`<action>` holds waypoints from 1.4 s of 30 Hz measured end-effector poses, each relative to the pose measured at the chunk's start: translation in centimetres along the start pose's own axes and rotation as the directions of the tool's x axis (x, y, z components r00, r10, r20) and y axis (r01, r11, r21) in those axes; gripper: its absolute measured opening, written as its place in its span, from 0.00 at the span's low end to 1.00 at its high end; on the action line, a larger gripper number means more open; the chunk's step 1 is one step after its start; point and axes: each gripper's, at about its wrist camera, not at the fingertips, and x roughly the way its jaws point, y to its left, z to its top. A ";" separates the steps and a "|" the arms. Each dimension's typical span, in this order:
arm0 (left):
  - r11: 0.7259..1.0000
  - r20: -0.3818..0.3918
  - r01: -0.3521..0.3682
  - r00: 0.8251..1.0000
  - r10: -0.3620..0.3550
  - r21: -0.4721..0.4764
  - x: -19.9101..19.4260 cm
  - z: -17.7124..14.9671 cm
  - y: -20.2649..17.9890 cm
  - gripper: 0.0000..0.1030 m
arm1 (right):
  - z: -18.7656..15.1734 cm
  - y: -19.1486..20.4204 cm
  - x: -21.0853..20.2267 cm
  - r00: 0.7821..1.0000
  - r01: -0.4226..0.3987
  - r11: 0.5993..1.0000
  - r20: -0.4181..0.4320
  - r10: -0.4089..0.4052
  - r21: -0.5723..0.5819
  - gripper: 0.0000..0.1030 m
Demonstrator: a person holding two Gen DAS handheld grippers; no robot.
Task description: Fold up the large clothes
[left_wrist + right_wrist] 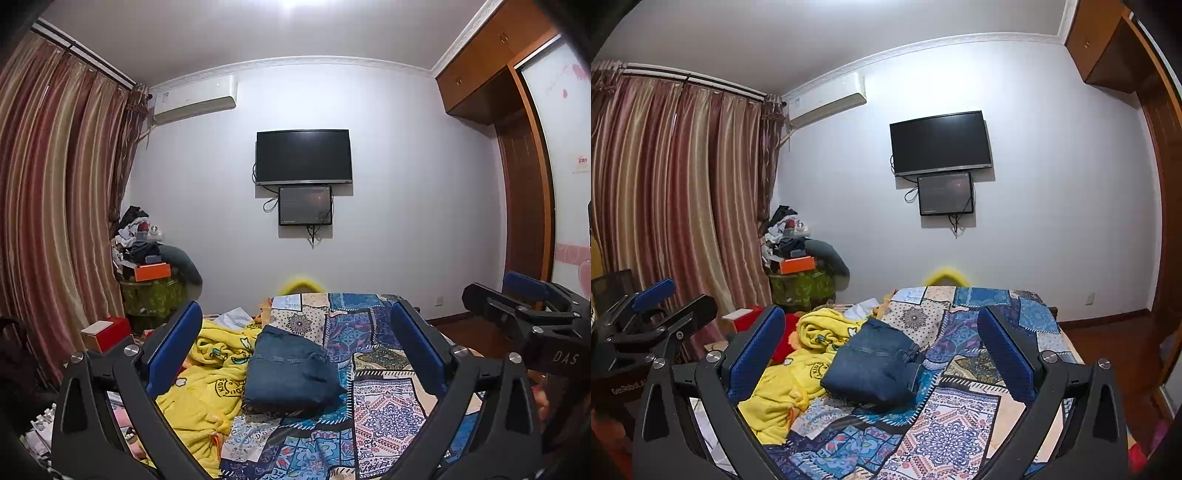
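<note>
Folded blue jeans lie in a compact bundle on the patterned patchwork bedspread; they also show in the right wrist view. My left gripper is open and empty, held above and before the jeans. My right gripper is open and empty too, held above the bed; it also shows at the right edge of the left wrist view. The left gripper shows at the left of the right wrist view.
A crumpled yellow blanket lies left of the jeans, touching them. A red box and a cluttered stand sit by the curtain. A TV hangs on the far wall. A wooden wardrobe stands right.
</note>
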 end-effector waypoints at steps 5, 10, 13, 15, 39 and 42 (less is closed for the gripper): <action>1.000 -0.013 0.005 1.000 -0.005 0.000 0.4 -0.4 0.0 0.99 | -0.4 0.1 0.0 1.000 0.006 1.000 -0.008 -0.006 -0.006 1.00; 1.000 -0.020 0.008 1.000 -0.008 -0.004 0.8 -0.5 0.1 0.99 | -0.6 0.0 0.0 1.000 0.008 1.000 -0.017 -0.008 -0.003 1.00; 1.000 -0.024 0.007 1.000 -0.008 -0.007 1.0 -0.6 0.1 0.99 | -0.6 0.0 -0.2 1.000 0.009 1.000 -0.018 -0.009 0.000 1.00; 1.000 -0.026 0.008 1.000 -0.009 -0.010 1.0 -0.7 0.1 0.99 | -0.5 0.0 -0.3 1.000 0.013 1.000 -0.018 -0.013 -0.003 1.00; 1.000 -0.049 0.024 0.998 -0.025 -0.017 1.9 -1.0 0.0 1.00 | 0.4 -0.5 -1.3 1.000 0.020 0.999 -0.014 -0.020 0.025 1.00; 0.999 -0.053 0.029 0.998 -0.030 -0.021 2.0 -0.9 0.0 0.99 | 0.4 -0.5 -1.3 1.000 0.021 0.999 -0.011 -0.021 0.030 1.00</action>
